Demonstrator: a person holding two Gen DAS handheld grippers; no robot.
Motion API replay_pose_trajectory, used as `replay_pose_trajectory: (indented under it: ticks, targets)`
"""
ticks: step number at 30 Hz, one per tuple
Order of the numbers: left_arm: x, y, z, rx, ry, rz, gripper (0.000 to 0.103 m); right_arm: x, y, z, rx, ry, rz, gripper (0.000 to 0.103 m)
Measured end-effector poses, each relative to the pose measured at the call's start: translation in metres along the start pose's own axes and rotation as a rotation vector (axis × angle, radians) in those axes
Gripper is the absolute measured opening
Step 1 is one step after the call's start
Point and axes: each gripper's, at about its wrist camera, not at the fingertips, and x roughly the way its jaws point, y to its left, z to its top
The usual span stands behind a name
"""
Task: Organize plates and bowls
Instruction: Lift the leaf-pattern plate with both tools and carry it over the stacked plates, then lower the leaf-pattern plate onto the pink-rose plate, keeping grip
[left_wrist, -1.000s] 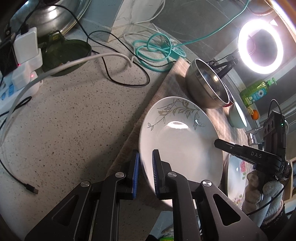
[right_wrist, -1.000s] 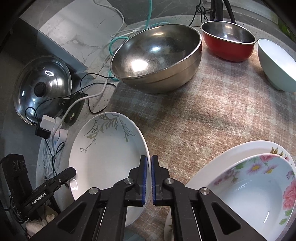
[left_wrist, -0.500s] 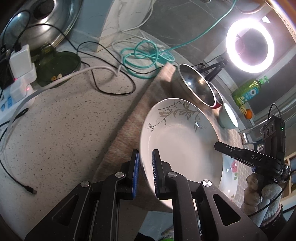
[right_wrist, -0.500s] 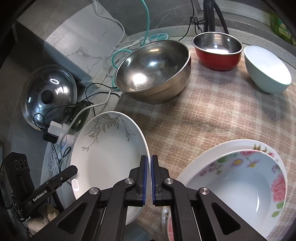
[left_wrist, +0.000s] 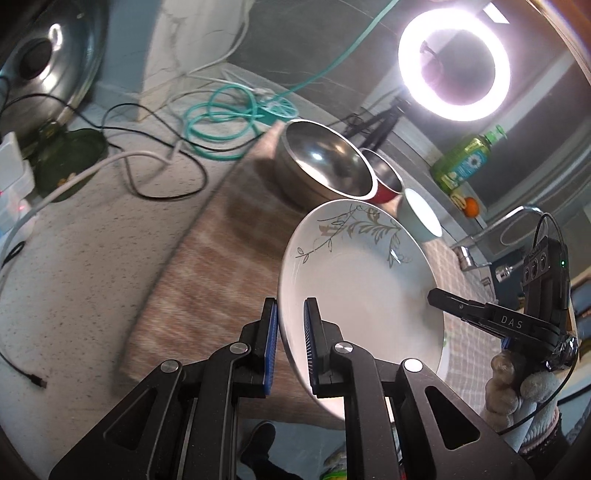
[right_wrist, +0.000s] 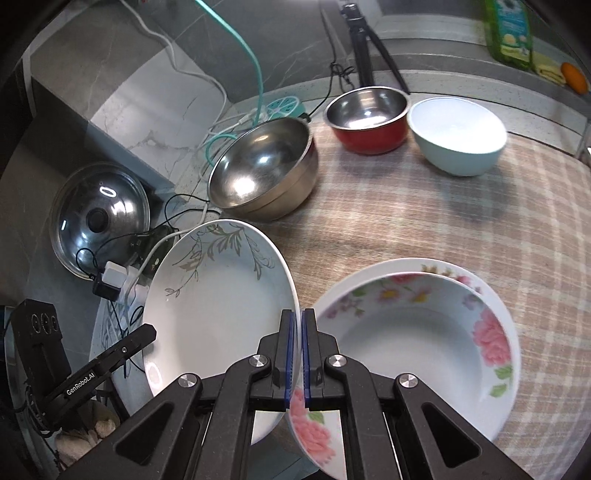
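- Seemingly, in the left wrist view, the leaf plate (left_wrist: 362, 280) is held tilted above the checked cloth (left_wrist: 221, 266), with its near rim clamped between the blue pads of the left gripper (left_wrist: 290, 345).
- On the far side of the plate the right gripper (left_wrist: 439, 297) is seen closed on the opposite rim, carried by a gloved hand (left_wrist: 517, 387).
- Behind the plate, a steel bowl (left_wrist: 325, 166), a red bowl (left_wrist: 388, 181) and a pale bowl (left_wrist: 421, 218) are lined up on the cloth.
- In the right wrist view, the right gripper (right_wrist: 298, 354) is shown pressed together on the thin right rim of the plate (right_wrist: 218, 302); the left gripper (right_wrist: 146, 332) is seen at the plate's lower left edge.
- Just beside the plate, two floral plates (right_wrist: 417, 332) are nested on the cloth (right_wrist: 461, 221), which covers part of the desk (left_wrist: 74, 258).
- The plate is judged stiff, glazed and slippery, and breakable if dropped; a hold on opposite rims, as here, is reckoned the surest.
- A likely destination is the floral stack, and a level, gentle set-down is thought necessary to avoid chipping.
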Motion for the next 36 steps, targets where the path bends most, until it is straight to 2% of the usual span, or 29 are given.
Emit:
replay_pose_trajectory:
  ticks: [7, 19, 36]
  targets:
    - [0.015, -0.032, -0.006, 0.050, 0.029, -0.035, 0.012, -0.028, -0.037, -0.012, 0.061, -0.033, -0.025, 0.004]
    - [0.046, -0.074, -0.021, 0.104, 0.098, -0.070, 0.012, -0.053, -0.090, -0.034, 0.147, -0.049, -0.059, 0.004]
    - [0.072, -0.096, -0.030, 0.139, 0.152, -0.069, 0.012, -0.055, -0.126, -0.048, 0.202, -0.038, -0.080, 0.004]
